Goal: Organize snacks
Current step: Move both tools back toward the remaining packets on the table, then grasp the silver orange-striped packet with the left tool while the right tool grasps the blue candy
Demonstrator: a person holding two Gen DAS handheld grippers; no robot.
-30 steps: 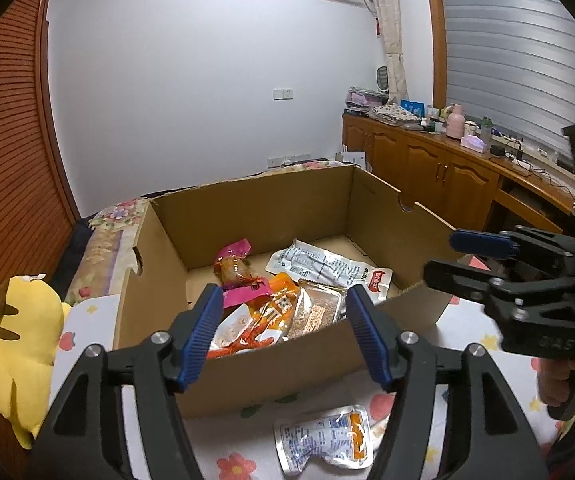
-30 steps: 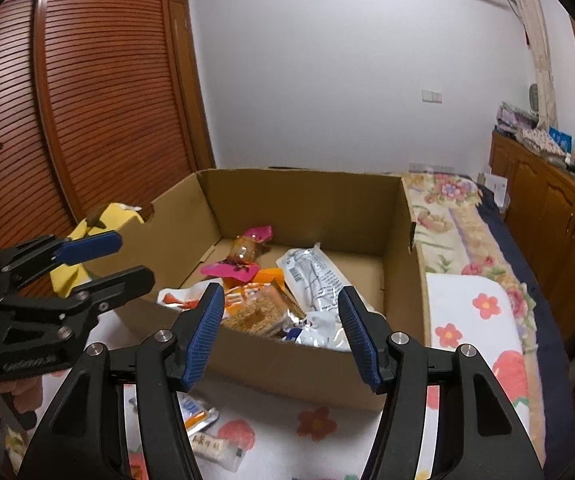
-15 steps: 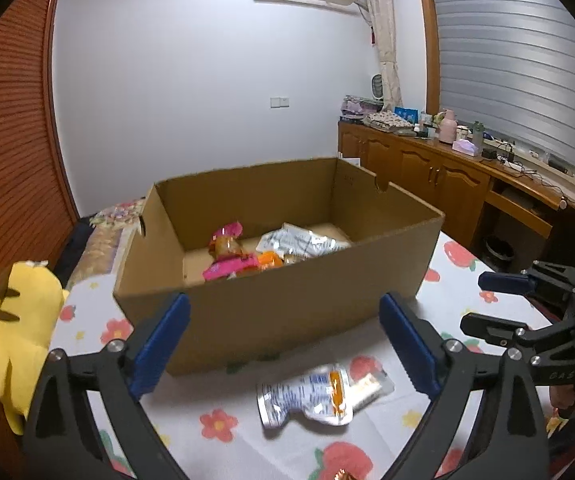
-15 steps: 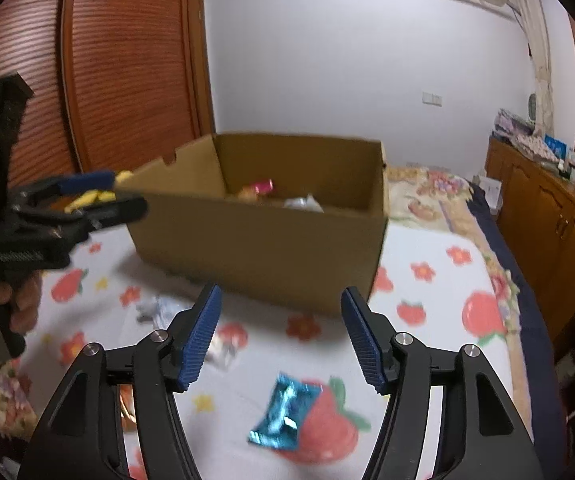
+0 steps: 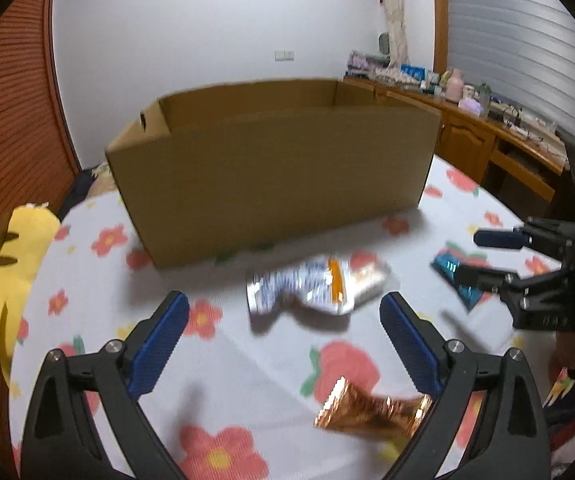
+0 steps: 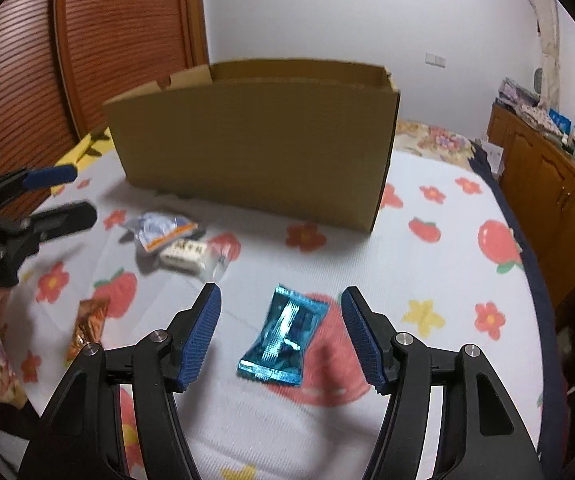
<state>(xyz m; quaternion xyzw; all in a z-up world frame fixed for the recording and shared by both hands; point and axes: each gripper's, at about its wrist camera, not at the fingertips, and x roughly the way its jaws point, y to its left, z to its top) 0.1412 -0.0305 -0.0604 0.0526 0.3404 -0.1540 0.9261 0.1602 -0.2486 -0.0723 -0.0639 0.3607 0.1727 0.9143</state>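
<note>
The cardboard box (image 5: 271, 172) stands at 12 o'clock on the bench (image 6: 427, 272), which wears a white cloth printed with flowers and strawberries; from this low angle the box's contents are hidden behind its near wall. The left tongs (image 5: 283, 344) are spread wide and hold nothing, hovering over the cloth. Just ahead of them lies a crumpled silver packet with an orange stripe (image 5: 307, 288), touching a smaller pale wrapped snack (image 5: 371, 276) on its 3 o'clock side. A copper foil candy (image 5: 367, 412) lies near the left tongs' 3 o'clock finger, low in that view. The right tongs (image 6: 281, 336) are also spread and empty, with a blue foil snack packet (image 6: 283, 340) lying flat on the cloth between their fingers, touching neither as far as the view shows. In the left wrist view the right tongs appear at 3 o'clock, above the same blue packet. At 9 o'clock a yellow plush toy (image 5: 3, 272) rests at the bench edge. A wooden sideboard (image 6: 559, 188) crowded with small items runs along the wall at 2 o'clock.
</note>
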